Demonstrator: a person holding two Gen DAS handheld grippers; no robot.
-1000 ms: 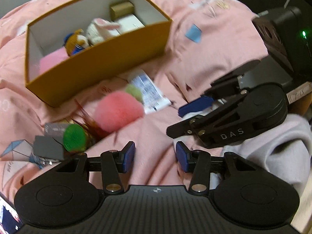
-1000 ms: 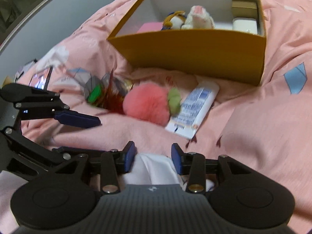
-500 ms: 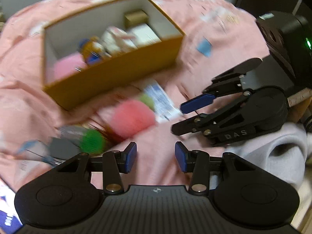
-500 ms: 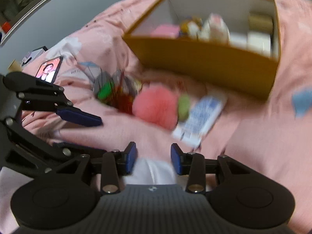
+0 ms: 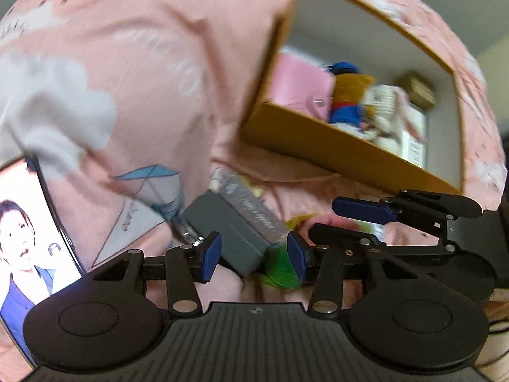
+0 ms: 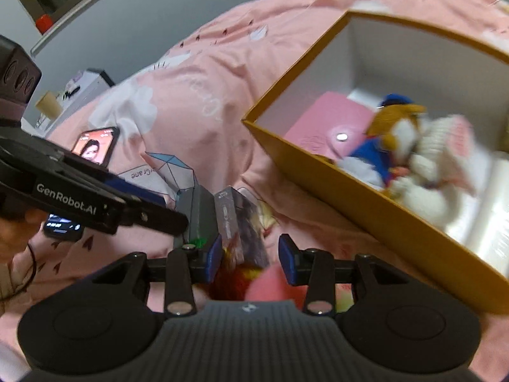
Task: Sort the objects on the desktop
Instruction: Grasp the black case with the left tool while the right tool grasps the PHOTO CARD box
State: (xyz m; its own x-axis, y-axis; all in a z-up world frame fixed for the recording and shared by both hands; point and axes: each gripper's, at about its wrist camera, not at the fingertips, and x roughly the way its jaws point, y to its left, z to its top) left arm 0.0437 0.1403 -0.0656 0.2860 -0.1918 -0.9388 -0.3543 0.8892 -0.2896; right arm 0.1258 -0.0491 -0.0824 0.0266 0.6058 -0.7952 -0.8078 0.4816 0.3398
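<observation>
Both tongs hung parted and empty over the pink bedspread (image 5: 165, 73). The left tongs (image 5: 253, 256), jaws just widening, framed a grey box (image 5: 229, 229) and green pompom (image 5: 280, 265); the right tongs (image 6: 249, 259) hung over the pink pompom (image 6: 270, 283). Since a second before, both had swung leftward. One yellow box (image 6: 397, 222) held two plush toys and one pink wallet.

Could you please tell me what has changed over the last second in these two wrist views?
Both grippers swept across the bedding toward the grey box: the left gripper now frames it, jaws just opening, nothing gripped. The right gripper hovers open above the pink pompom. The yellow box and its toys stayed put.
</observation>
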